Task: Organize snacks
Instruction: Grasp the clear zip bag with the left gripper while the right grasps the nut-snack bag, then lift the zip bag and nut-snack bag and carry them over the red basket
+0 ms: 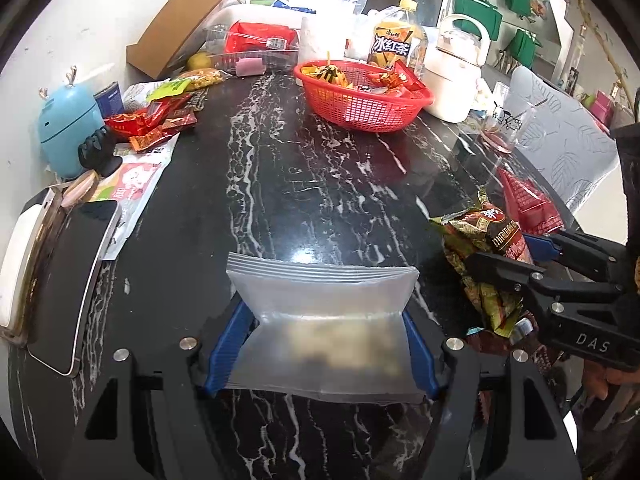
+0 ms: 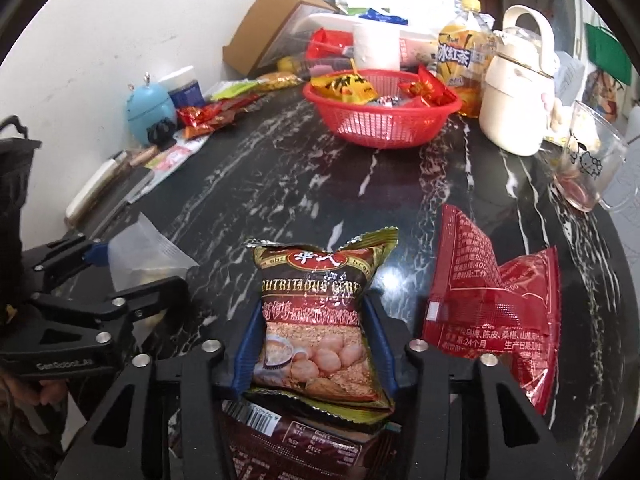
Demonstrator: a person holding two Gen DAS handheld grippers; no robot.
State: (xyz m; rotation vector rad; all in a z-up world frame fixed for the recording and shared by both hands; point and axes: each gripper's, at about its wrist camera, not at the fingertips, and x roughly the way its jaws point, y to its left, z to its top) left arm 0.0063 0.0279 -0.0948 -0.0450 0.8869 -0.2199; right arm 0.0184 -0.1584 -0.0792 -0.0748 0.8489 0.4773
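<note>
Left gripper (image 1: 320, 344) grasped a clear zip bag (image 1: 324, 320), blue pads pressed against both its edges, above the black marble table (image 1: 312, 168). Right gripper (image 2: 310, 344) was clamped on a cereal sachet (image 2: 316, 312), held just over a dark brown packet (image 2: 296, 448). A red packet (image 2: 492, 300) lay just right of the sachet. Farther back stood the red basket (image 2: 380, 124) holding snacks, an iced-tea bottle (image 2: 460, 56) and a white kettle (image 2: 516, 100) beside it.
</note>
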